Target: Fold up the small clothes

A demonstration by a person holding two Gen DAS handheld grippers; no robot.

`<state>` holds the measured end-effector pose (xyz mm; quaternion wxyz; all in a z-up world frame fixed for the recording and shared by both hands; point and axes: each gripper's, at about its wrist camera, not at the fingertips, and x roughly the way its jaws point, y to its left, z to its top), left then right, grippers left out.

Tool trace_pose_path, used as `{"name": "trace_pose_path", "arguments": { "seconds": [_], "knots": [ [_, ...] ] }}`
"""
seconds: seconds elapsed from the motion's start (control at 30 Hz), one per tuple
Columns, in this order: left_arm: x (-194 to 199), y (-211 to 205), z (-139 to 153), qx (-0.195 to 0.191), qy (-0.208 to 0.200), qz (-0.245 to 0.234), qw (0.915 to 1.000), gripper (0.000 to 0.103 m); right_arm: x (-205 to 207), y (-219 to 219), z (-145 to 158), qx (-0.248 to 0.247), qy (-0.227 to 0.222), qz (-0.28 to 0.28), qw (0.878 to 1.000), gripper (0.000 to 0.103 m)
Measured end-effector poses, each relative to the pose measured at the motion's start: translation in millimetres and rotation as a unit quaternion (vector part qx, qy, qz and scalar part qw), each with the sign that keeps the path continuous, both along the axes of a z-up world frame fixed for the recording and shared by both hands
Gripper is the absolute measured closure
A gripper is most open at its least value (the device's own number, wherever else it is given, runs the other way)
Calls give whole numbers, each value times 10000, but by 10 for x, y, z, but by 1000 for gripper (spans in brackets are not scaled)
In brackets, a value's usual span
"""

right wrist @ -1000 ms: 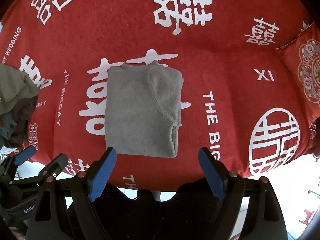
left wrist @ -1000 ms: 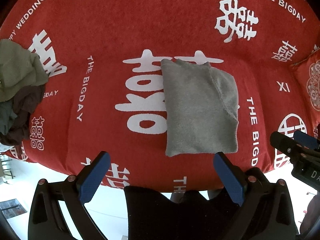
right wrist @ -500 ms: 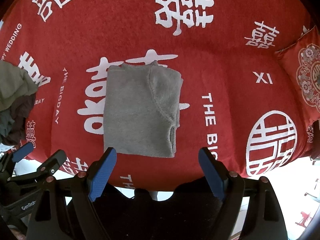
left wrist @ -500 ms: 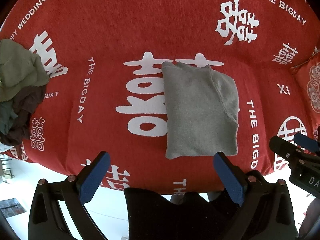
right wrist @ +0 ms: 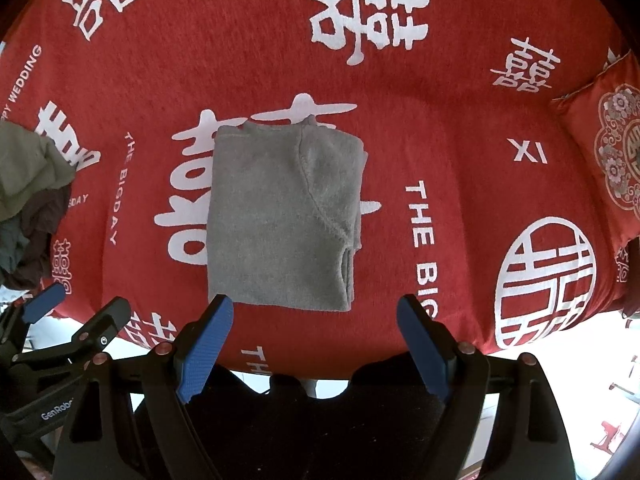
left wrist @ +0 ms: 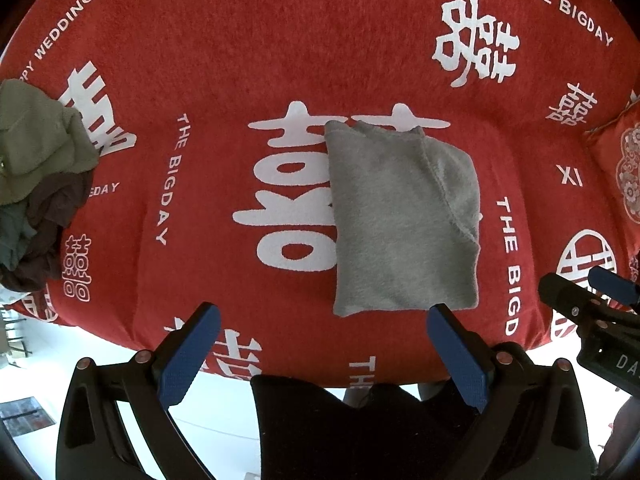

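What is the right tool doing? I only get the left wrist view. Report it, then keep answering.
Observer: The right tool is open and holds nothing. It sits at the near edge of the grey folded garment.
Operator: Give me its fingers against the garment.
Observer: One finger tip is at the garment's near left corner. The other is past its right edge, over the red cover.
Operator: Check the garment's near right corner.
Observer: The right wrist view shows stacked layers with a small gap between them.
Operator: Describe the round print on the right.
Observer: The round white emblem shows whole here, near the cover's front edge.
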<state>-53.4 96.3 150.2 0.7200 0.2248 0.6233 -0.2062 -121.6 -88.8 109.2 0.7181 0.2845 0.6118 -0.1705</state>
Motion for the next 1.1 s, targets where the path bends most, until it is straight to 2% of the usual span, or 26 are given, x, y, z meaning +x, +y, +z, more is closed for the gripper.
{"name": "trace_pose_path", "arguments": {
  "seconds": [1.1],
  "knots": [
    [-14,-27,-17,36,-19,-93,9999,0,1,-6,-13,9,3,3,10000,17]
  ]
}}
